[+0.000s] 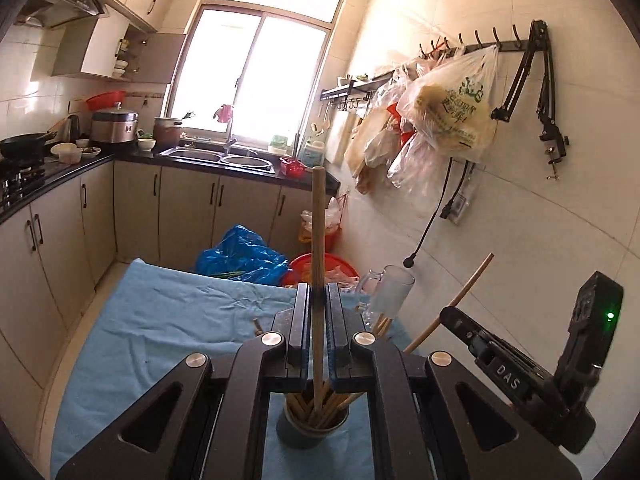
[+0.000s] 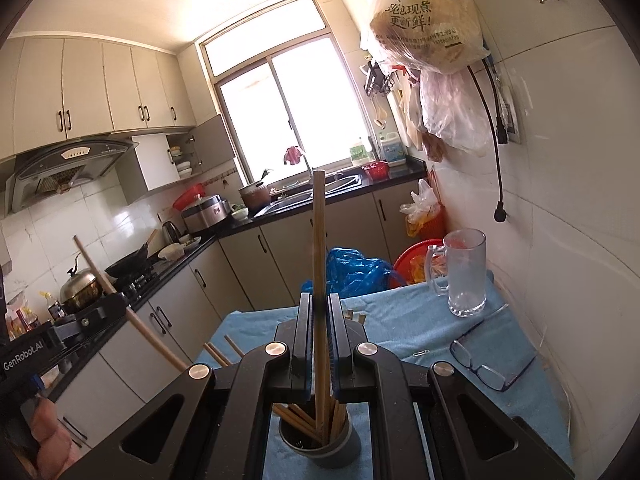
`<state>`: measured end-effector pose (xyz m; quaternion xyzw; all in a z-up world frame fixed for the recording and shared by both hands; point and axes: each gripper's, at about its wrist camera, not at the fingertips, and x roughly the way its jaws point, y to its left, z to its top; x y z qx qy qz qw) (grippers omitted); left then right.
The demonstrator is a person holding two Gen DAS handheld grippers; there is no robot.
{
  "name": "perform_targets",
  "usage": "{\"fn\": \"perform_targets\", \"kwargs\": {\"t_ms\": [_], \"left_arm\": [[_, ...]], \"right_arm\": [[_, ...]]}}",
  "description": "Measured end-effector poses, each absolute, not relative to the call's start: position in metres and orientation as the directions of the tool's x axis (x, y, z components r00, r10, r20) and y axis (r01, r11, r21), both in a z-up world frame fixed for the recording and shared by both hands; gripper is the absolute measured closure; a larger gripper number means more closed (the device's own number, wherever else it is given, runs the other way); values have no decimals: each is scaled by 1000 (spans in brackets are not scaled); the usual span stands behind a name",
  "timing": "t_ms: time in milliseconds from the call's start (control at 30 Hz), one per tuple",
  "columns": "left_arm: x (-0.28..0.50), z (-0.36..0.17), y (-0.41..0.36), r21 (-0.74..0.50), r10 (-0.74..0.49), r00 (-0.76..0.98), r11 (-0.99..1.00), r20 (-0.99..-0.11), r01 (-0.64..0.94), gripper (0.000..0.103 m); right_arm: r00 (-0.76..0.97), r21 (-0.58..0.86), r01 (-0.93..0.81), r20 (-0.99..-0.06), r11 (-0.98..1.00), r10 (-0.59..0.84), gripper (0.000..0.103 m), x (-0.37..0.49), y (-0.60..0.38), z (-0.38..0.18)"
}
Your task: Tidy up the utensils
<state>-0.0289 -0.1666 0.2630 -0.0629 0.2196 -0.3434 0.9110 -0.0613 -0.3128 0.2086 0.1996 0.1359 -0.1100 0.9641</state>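
Chopstick, left: a pale wooden chopstick stands upright, clamped between the fingers of the left gripper, its lower end down among the others in the holder below.
Chopstick, right: a second chopstick is pinched the same way by the right gripper, tip already inside the holder beneath it.
Holder: a dark round cup sits on the blue cloth directly under both claws, part-filled with leaning sticks.
Look: long, straight, light-brown sticks with square-cut tops; smooth, likely to slide once freed.
Strays: a few sticks lie on the cloth ahead and left of the right claw.
Beyond: a glass mug and spectacles lie ahead and right.
Step advice: keep each stick vertical, lower until it bottoms out, then part the fingers gently; one claw at a time seems wiser, since both crowd one cup.
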Motion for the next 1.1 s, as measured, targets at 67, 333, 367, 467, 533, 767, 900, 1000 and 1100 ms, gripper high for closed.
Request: {"fn": "perform_targets", "kwargs": {"t_ms": [67,333,367,467,533,767,900,1000,1100], "left_arm": [[-24,254,-177,-261,-650,662,758,-372,598,97],[-3,200,-199,-262,-629,621,770,-468,582,97],[-2,195,-201,-259,-624,619,773,-477,579,97],[3,176,-203,-259,-613,601,778,-513,573,97],[4,167,-203,-253,-605,594,782,-531,570,97],[1,160,-199,-245,-600,591,783,-539,572,96],[-2,161,-196,-243,-601,592,783,-537,573,93],[-8,163,-193,-241,-600,599,784,-530,572,79],[-14,165,-190,-222,-587,619,794,-521,566,76]], "right_arm": [[936,355,270,-314,895,-158,96,-57,-314,206],[915,359,291,-374,887,-149,96,-41,-320,178],[911,360,293,-386,886,-144,96,-39,-320,173],[897,357,296,-422,886,-130,96,-33,-319,158],[887,356,300,-445,885,-121,95,-29,-318,149],[868,351,302,-485,886,-104,94,-26,-317,134],[873,355,300,-476,885,-105,92,-32,-315,139],[877,348,301,-466,888,-116,87,-39,-311,145],[880,345,305,-458,888,-124,84,-45,-309,148]]}}
